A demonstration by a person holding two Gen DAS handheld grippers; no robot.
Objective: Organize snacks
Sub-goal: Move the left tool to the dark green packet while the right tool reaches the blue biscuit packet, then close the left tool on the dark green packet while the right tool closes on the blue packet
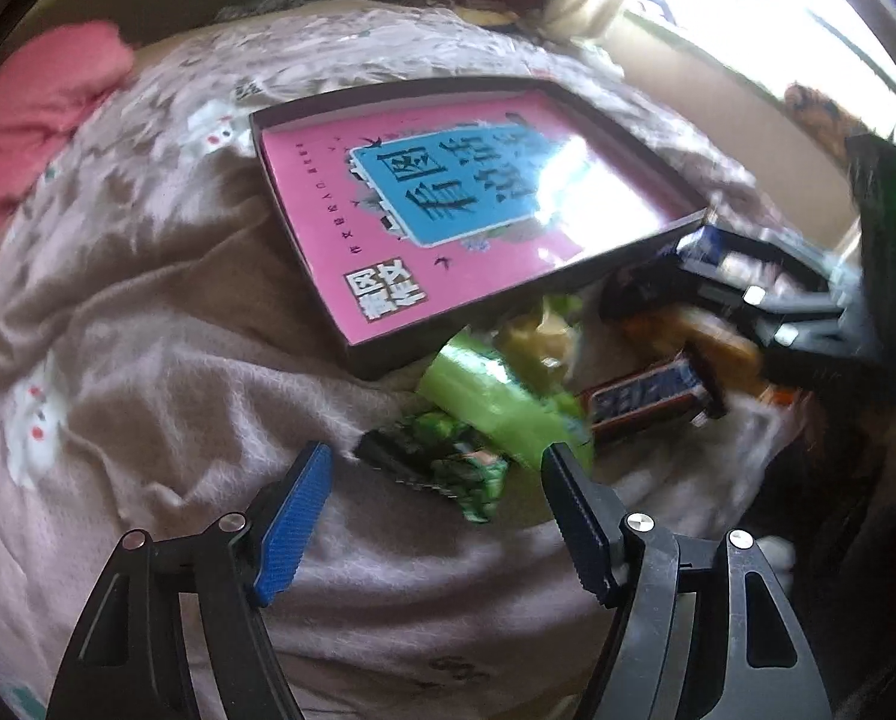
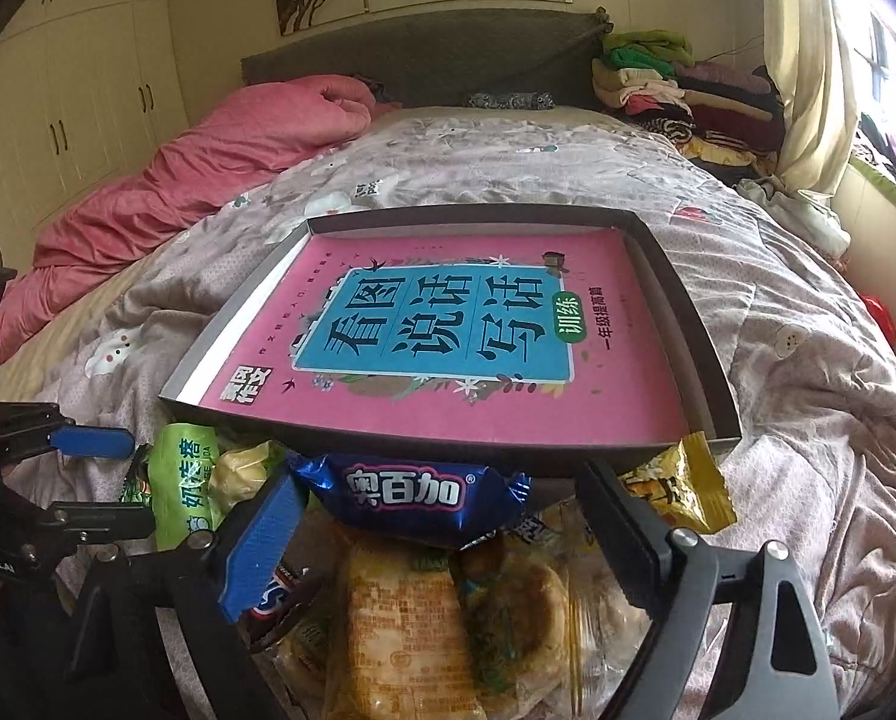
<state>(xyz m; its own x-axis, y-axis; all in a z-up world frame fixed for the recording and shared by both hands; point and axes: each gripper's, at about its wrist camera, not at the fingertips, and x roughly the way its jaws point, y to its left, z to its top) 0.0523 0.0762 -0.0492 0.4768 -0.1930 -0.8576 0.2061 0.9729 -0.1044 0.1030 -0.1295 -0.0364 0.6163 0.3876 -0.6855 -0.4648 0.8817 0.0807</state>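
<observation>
A shallow dark tray point(image 2: 697, 324) with a pink book inside lies on the bed; it also shows in the left wrist view point(image 1: 304, 102). Snacks are piled at its near edge. My left gripper point(image 1: 436, 462) is open, just above a dark green packet point(image 1: 442, 462) and a light green packet point(image 1: 490, 396). A brown-and-blue bar point(image 1: 646, 399) lies to their right. My right gripper point(image 2: 442, 510) is open around a blue packet point(image 2: 412, 495), not touching it. Pastry packets point(image 2: 412, 624) and a yellow packet point(image 2: 682, 486) lie under and beside it.
The bed has a grey patterned cover point(image 2: 808, 360) and a pink quilt point(image 2: 178, 174) at the left. Folded clothes point(image 2: 676, 84) are stacked at the headboard's right. A window point(image 2: 892, 60) and curtain are at the right, wardrobes point(image 2: 64, 96) at the left.
</observation>
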